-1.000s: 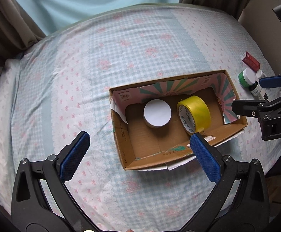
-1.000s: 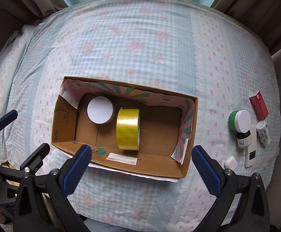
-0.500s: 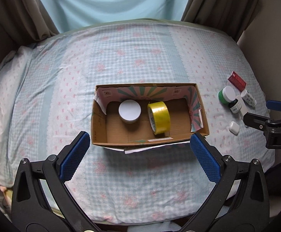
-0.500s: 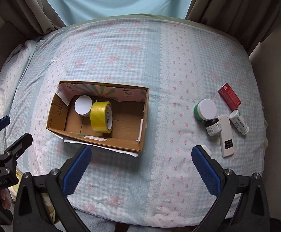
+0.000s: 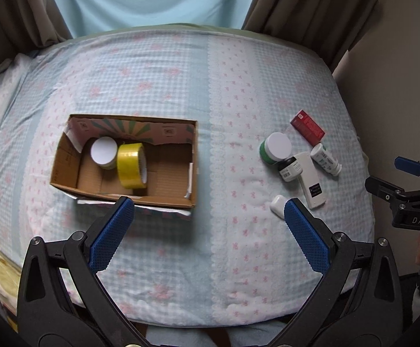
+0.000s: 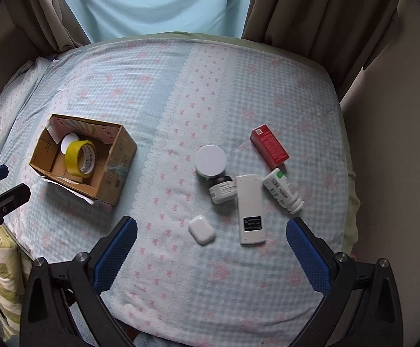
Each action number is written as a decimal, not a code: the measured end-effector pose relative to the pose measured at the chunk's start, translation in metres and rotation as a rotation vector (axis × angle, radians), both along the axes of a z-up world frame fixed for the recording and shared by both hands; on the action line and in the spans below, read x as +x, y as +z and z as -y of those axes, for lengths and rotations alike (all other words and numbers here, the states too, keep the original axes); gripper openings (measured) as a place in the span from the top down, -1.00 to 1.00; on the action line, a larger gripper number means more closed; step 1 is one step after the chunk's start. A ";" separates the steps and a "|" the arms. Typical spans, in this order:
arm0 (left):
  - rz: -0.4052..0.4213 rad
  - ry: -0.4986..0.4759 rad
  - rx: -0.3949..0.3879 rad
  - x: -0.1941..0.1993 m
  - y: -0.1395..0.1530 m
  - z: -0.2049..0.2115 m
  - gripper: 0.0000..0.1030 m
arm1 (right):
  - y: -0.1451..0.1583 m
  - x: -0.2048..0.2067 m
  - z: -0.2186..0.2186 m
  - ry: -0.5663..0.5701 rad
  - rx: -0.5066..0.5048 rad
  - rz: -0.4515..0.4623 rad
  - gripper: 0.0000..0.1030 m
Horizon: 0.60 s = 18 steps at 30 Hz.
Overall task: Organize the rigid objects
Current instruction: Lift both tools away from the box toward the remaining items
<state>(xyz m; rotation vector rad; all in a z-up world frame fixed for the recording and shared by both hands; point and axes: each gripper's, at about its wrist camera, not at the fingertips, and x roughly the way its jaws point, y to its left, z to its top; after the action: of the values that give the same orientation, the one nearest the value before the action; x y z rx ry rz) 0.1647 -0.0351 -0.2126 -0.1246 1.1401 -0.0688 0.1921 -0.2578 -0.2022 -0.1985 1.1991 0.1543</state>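
Note:
An open cardboard box lies on the bed and holds a yellow tape roll and a white-lidded tin. To the right lie a white-lidded green jar, a small dark-capped jar, a white remote, a white bottle, a red box and a white earbud case. My left gripper is open and empty, high above the bed's front. My right gripper is open and empty above the earbud case and remote.
The bed carries a blue checked sheet with pink bows. Brown curtains and a light blue drape hang behind it. A beige wall stands close on the right. The bed's front edge lies just below both grippers.
Both grippers have pulled back and swung right. The box has slid left in both views, and the group of small objects has come to the middle of the right wrist view.

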 end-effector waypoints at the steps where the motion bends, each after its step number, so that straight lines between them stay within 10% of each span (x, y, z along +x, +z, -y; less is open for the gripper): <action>1: -0.007 -0.003 0.000 0.003 -0.004 0.014 -0.99 | -0.004 0.003 0.013 0.001 -0.005 -0.003 -1.00; 18: -0.212 0.114 -0.161 0.070 -0.145 0.164 -0.99 | -0.098 0.089 0.121 0.194 -0.127 -0.079 -1.00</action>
<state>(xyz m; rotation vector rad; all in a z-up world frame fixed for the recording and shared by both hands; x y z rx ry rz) 0.2345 -0.1994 -0.3571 -0.3466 1.3362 -0.0465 0.2814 -0.3788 -0.3000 -0.4241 1.2687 0.2576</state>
